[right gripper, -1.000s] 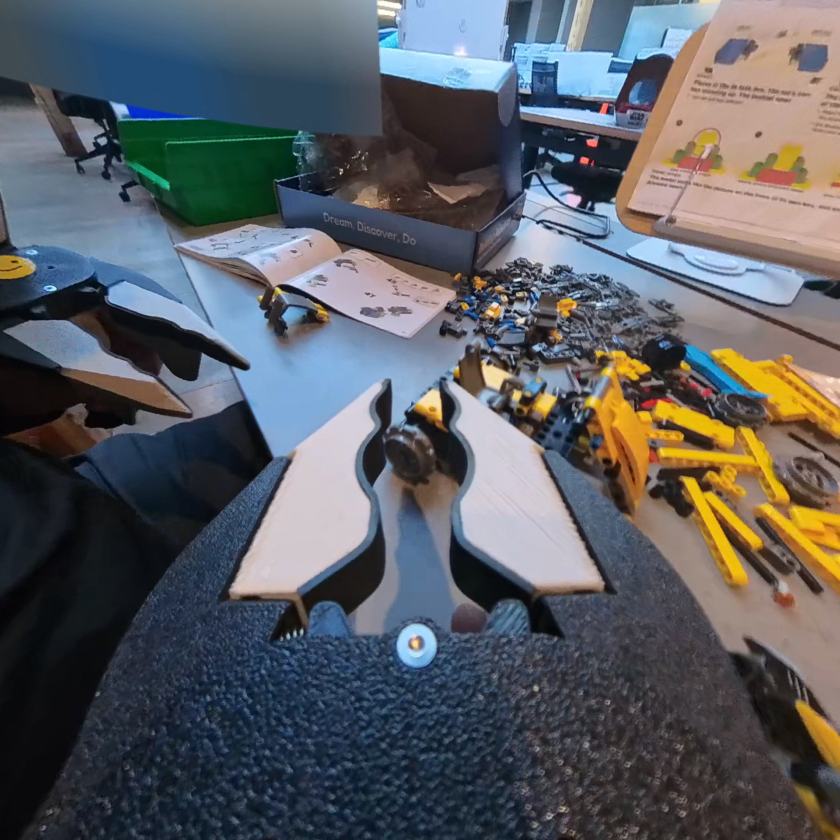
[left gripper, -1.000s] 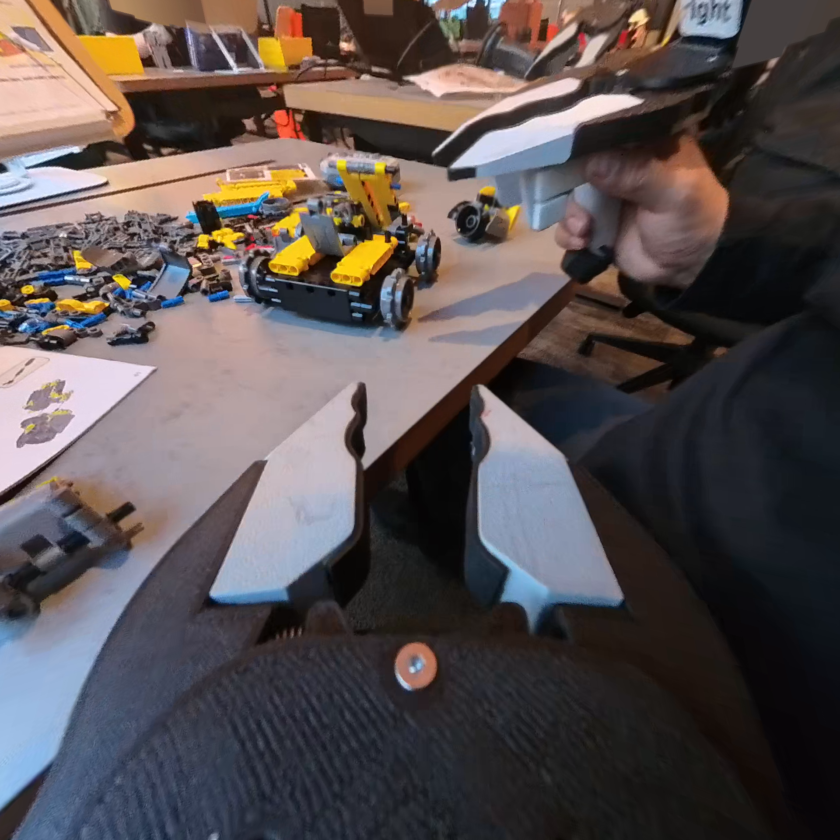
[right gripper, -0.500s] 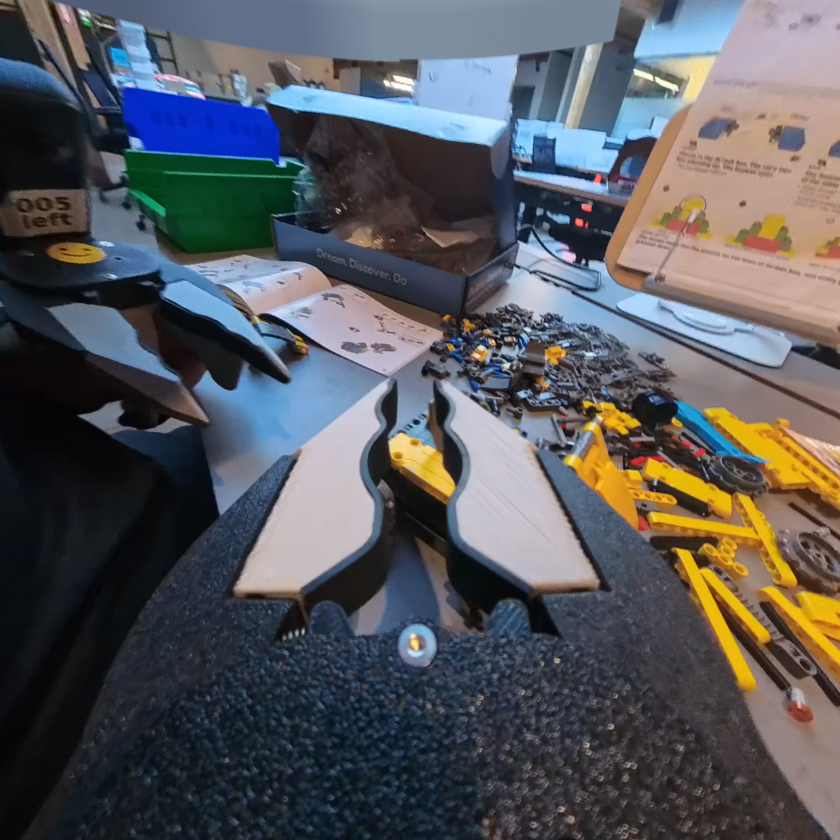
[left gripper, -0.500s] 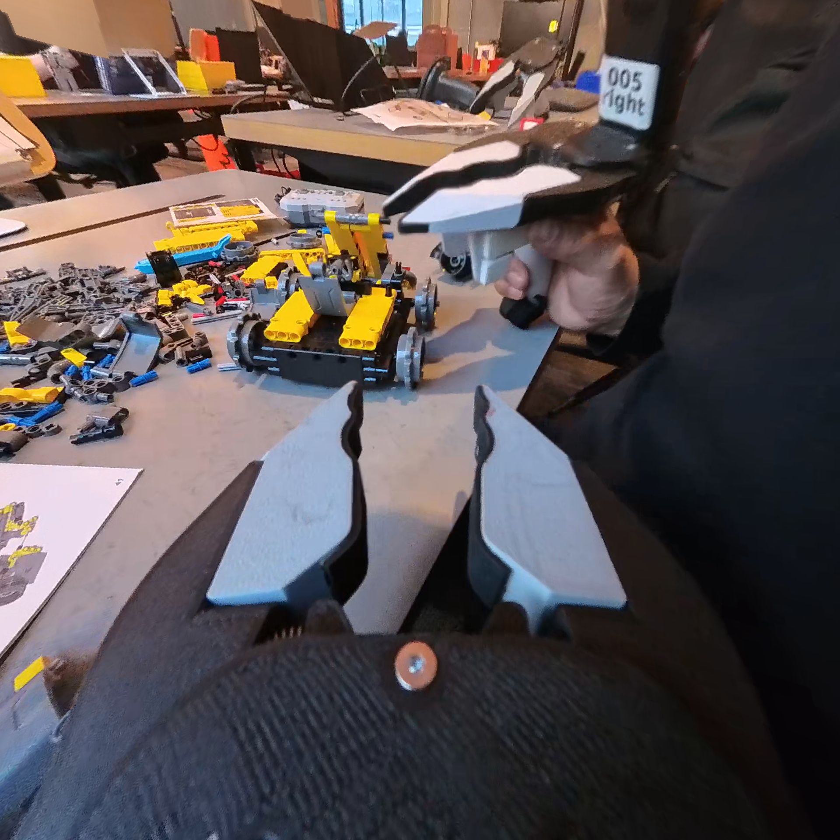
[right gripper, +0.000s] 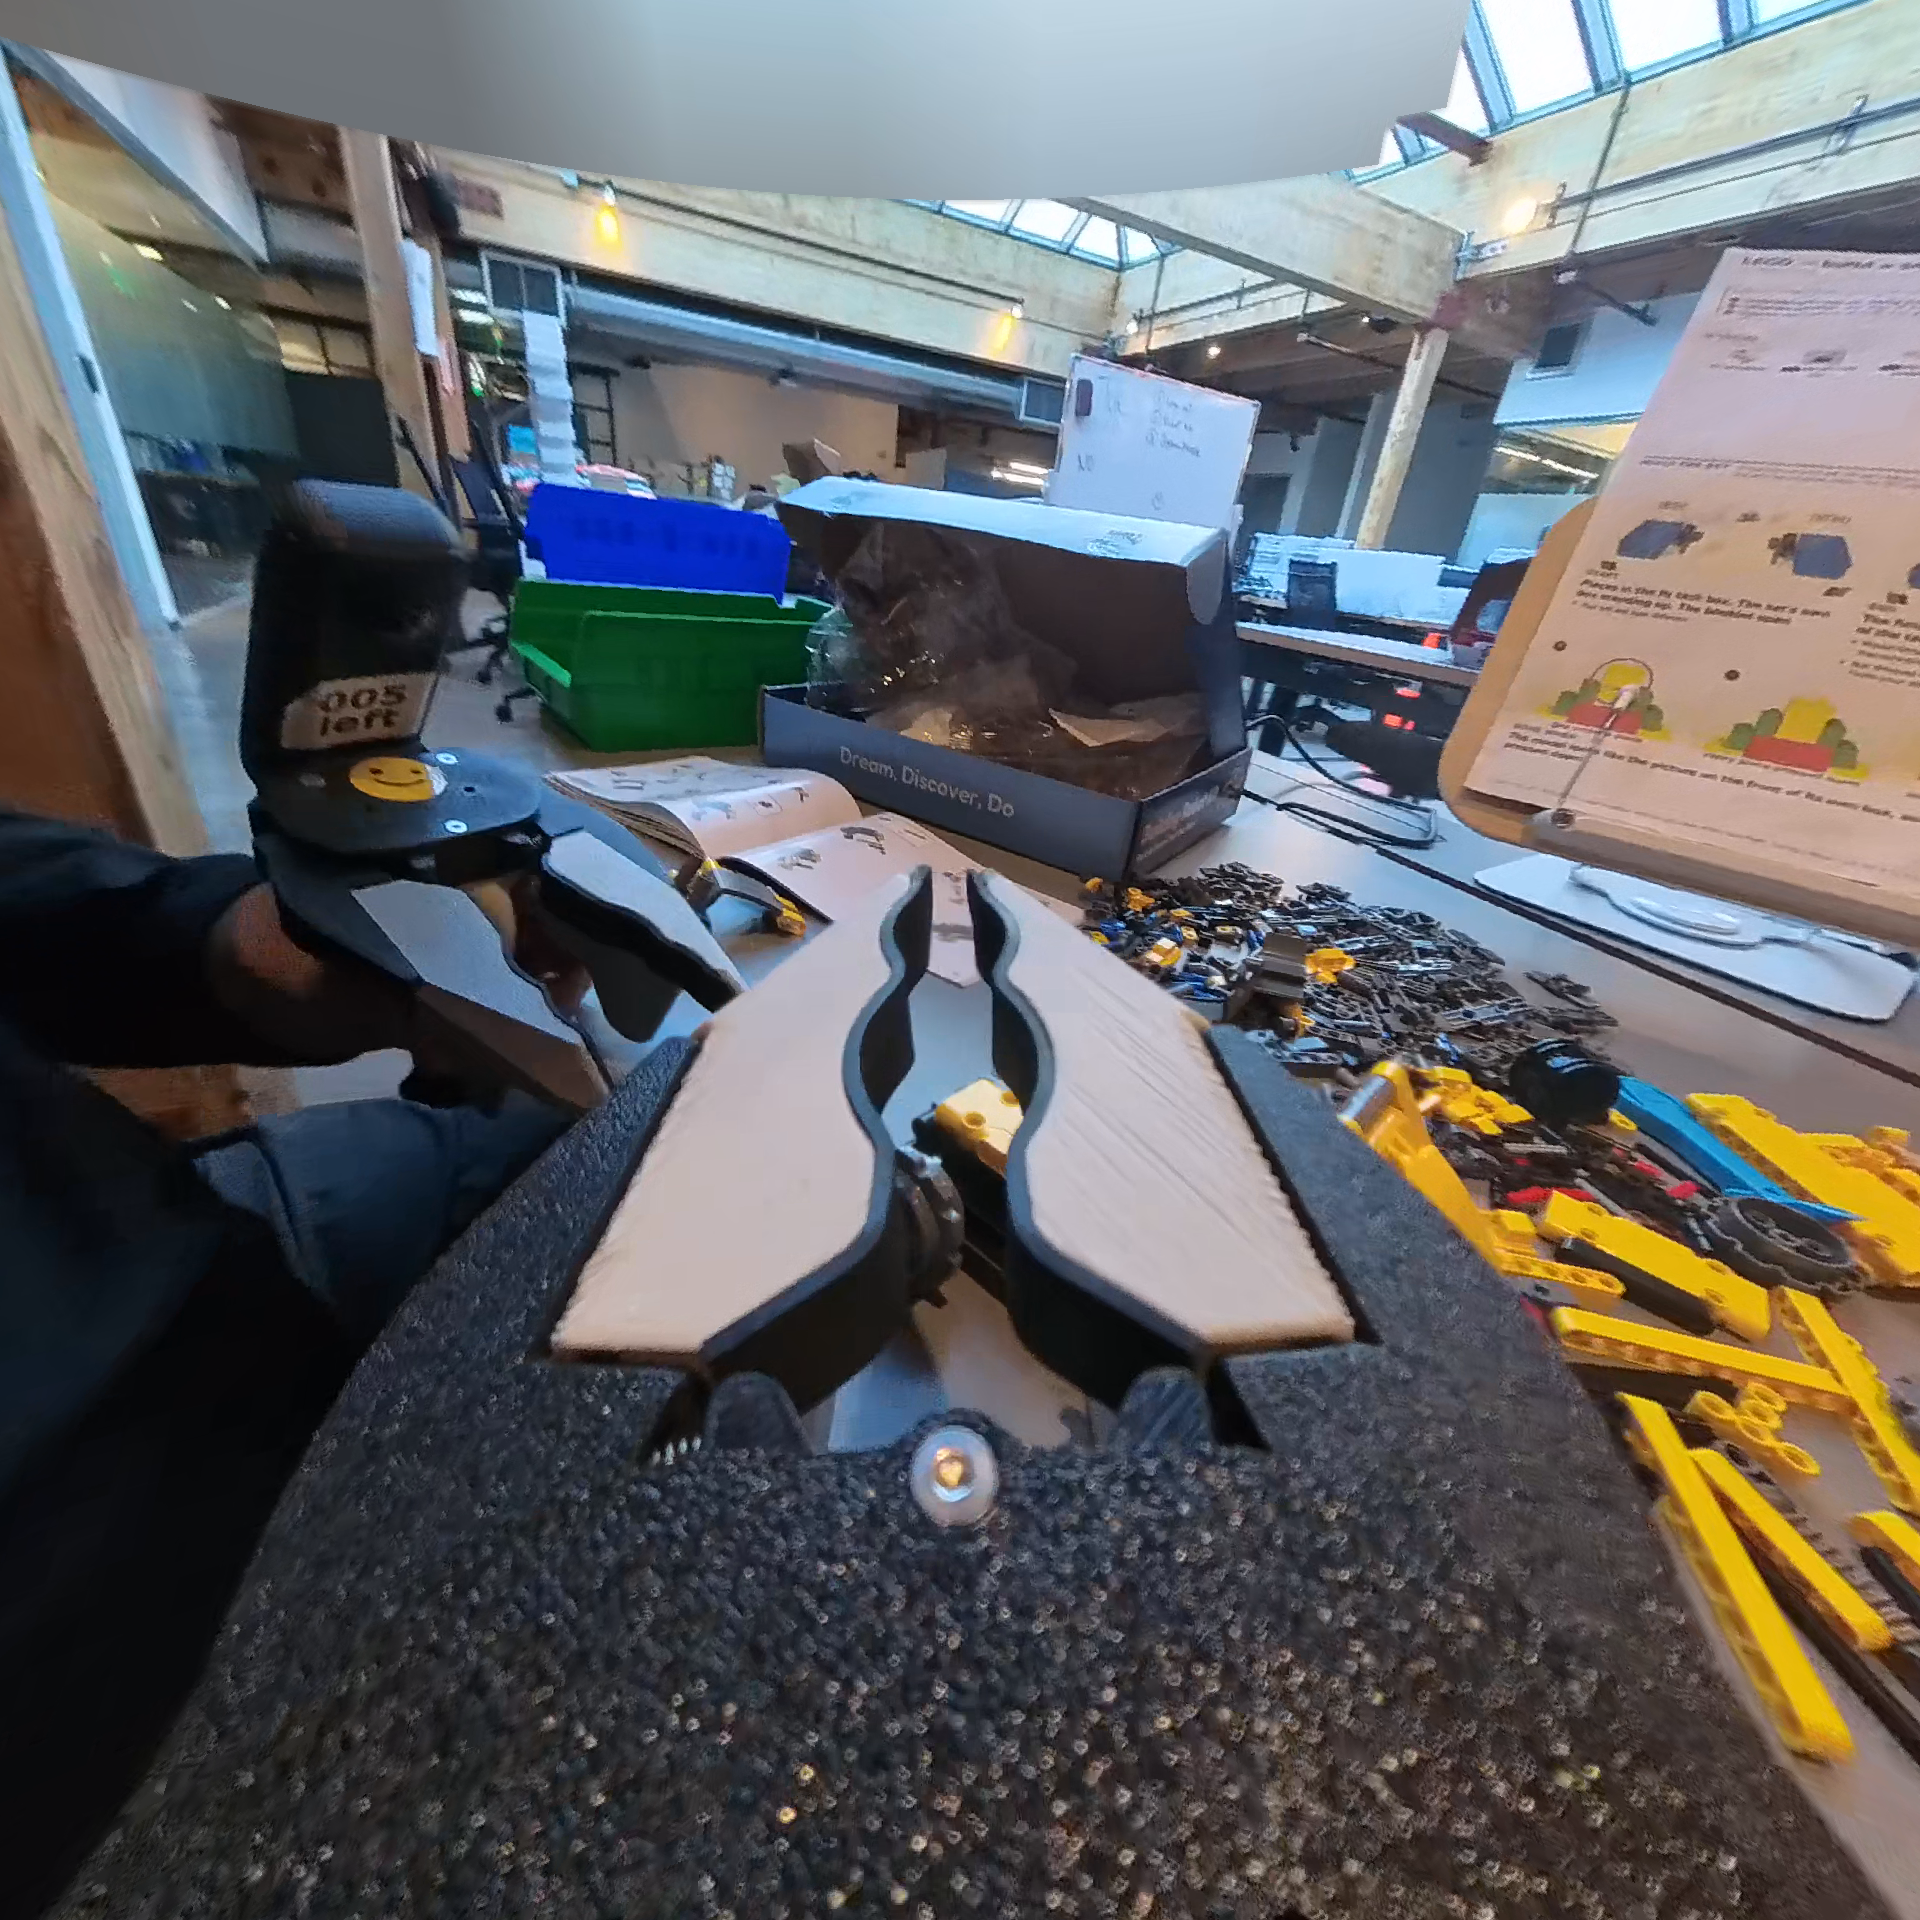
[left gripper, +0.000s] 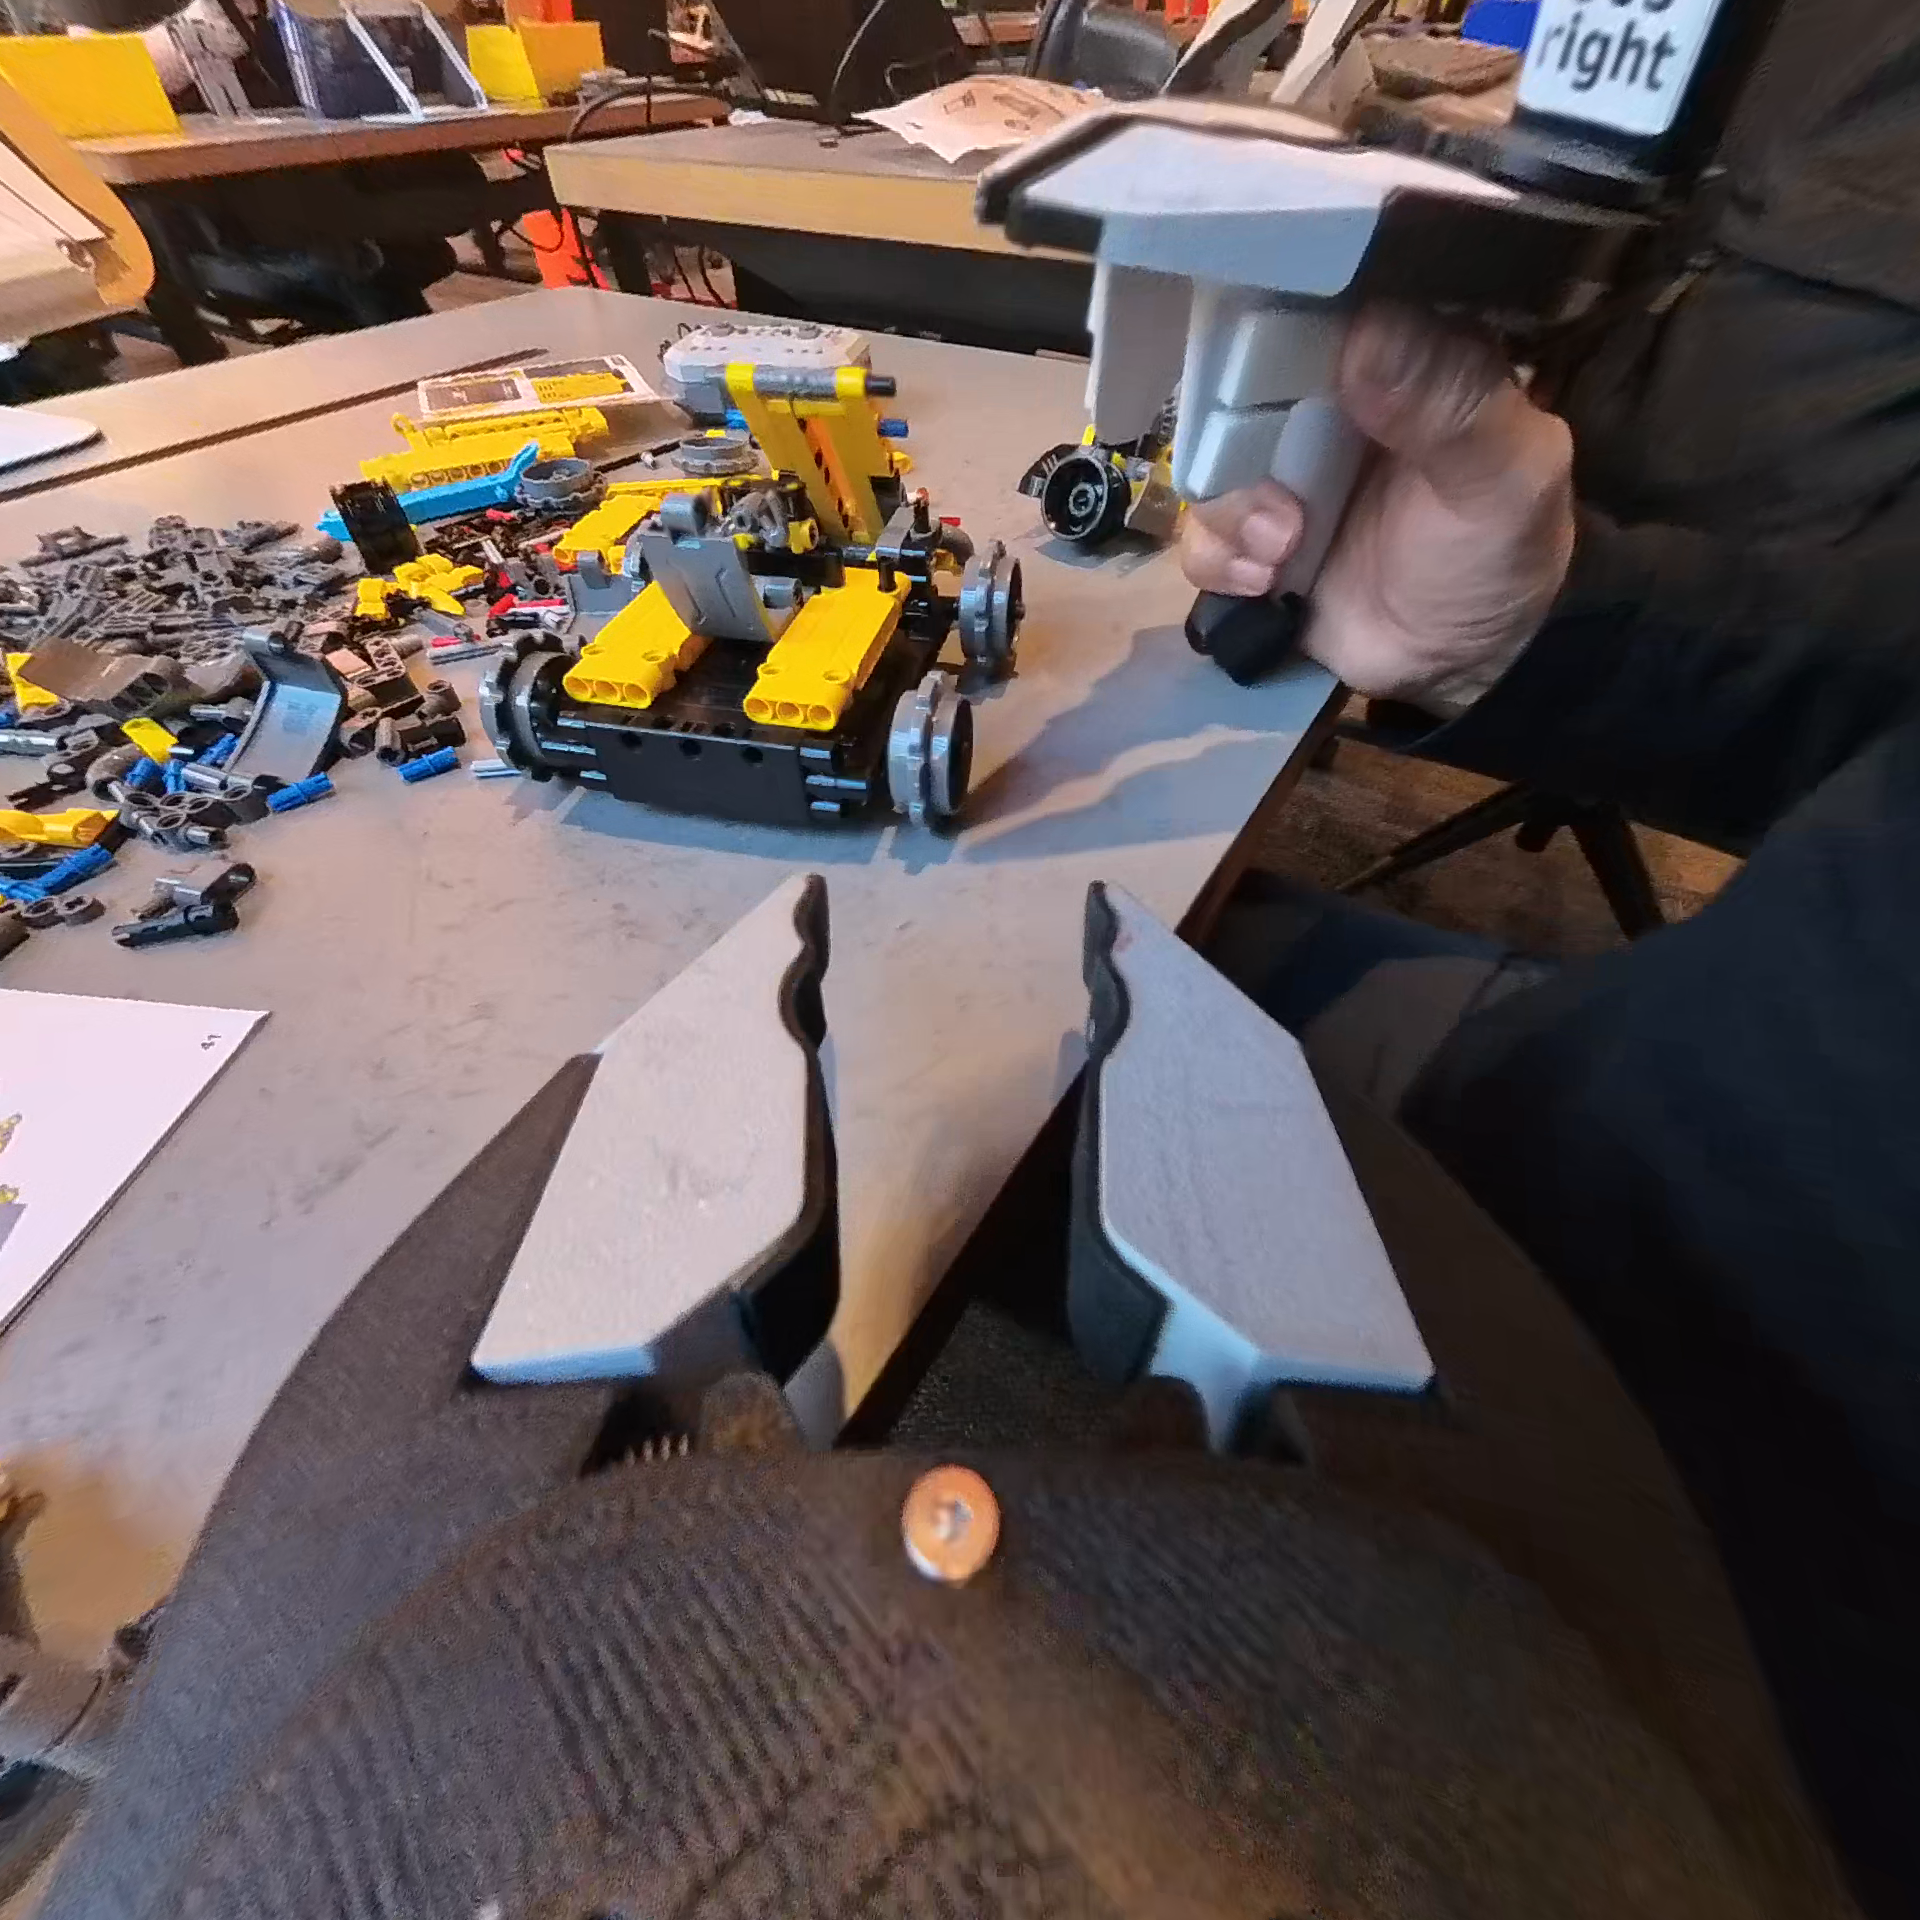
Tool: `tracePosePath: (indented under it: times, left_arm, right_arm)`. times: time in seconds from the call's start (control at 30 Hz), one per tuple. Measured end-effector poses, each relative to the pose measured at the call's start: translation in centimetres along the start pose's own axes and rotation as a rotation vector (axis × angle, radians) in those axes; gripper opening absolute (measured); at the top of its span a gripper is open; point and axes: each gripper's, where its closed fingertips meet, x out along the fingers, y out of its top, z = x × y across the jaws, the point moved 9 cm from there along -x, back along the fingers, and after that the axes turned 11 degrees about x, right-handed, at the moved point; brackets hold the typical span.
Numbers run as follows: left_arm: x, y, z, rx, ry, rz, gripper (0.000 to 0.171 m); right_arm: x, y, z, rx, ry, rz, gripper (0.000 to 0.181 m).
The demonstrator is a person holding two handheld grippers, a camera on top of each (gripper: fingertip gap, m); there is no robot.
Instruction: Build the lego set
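the left gripper (left gripper: 951, 914), fingers spread and empty, hovers low in the frame over the grey table (left gripper: 416, 997) near its edge. the yellow-and-black brick vehicle (left gripper: 748, 665) sits just beyond, at centre. the right gripper (right gripper: 948, 894), fingertips nearly together and pinching nothing, hangs above that vehicle; loose bricks (right gripper: 1382, 977) lie at centre right.

Grey table (left gripper: 436, 997) bears a brick vehicle (left gripper: 748, 665), loose pieces (left gripper: 156, 644), booklet (right gripper: 748, 821).

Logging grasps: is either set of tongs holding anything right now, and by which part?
Nothing held: left tongs open over the table; right tongs empty above the model vehicle.
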Motion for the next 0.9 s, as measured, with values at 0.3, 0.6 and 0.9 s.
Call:
tracePosePath:
  times: [0.3,0.6,0.9]
  left_arm:
    - [0.3,-0.6,0.9,0.014,-0.004,0.0,0.047]
    - [-0.1,2.0,-1.3,0.01,-0.153,0.097,0.046]
    - [0.6,3.9,-3.3,-0.066,-0.215,0.207,0.044]
  right_arm:
    - [-0.2,0.1,0.2,0.048,0.03,0.021,0.006]
    - [0.3,0.0,0.8,-0.007,-0.14,0.003,0.0]
    - [0.3,0.0,1.5,0.045,-0.164,0.004,0.001]
